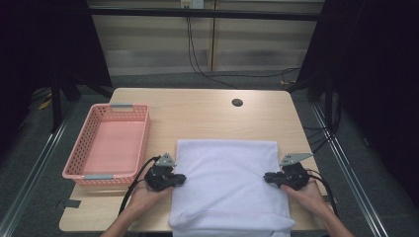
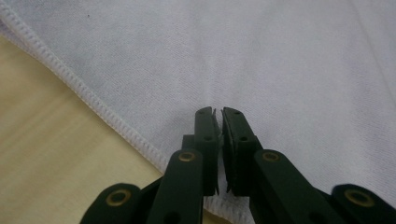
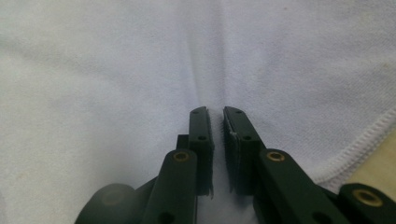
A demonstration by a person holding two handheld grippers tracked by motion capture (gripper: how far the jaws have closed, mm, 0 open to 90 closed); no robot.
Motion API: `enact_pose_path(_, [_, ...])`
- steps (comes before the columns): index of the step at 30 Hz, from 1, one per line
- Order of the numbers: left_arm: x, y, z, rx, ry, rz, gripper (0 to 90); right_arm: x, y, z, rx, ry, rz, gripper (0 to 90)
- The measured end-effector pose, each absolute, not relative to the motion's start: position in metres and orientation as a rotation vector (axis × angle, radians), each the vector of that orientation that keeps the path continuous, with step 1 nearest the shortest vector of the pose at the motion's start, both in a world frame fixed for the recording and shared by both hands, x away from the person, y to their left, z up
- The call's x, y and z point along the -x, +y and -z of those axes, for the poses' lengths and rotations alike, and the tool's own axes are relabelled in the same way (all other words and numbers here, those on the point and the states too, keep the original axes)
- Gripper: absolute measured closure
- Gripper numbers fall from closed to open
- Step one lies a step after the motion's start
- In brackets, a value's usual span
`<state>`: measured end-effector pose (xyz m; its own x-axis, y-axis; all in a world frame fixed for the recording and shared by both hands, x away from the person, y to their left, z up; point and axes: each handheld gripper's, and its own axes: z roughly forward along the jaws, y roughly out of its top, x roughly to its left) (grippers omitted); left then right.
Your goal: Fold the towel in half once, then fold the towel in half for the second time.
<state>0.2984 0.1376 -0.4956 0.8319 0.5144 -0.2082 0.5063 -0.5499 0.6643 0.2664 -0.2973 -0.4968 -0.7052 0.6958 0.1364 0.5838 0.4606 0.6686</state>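
Cloth (image 1: 230, 185): white, flat, overhangs table (image 1: 207, 111) near edge, far half bare | left gripper (image 1: 179, 179) pinches its left hem | right gripper (image 1: 269, 177) pinches its right hem | basket (image 1: 81, 163) at left edge

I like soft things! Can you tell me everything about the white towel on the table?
The white towel looks like soft terry cloth with a stitched hem along its edges. It lies flat, folded into a thick rectangle, on the wooden table, its near end hanging over the table's front edge. The left gripper pinches its left side and the right gripper its right side.
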Motion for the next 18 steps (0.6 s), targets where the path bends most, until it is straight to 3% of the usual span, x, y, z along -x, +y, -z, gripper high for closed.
enact_pose_path(9, [-0.269,0.141,0.491,-2.265,0.726,0.049,79.9,-0.242,-0.303,0.493,-1.104,2.614,-1.057,81.3])
enact_pose_path(14, [-0.288,0.147,0.485,-2.2,0.778,0.019,68.1,-0.245,-0.307,0.485,-1.107,2.591,-1.105,76.0])
enact_pose_path(18, [-0.315,0.144,0.476,-2.177,0.797,-0.04,64.9,-0.265,-0.316,0.469,-1.14,2.495,-1.137,73.6])
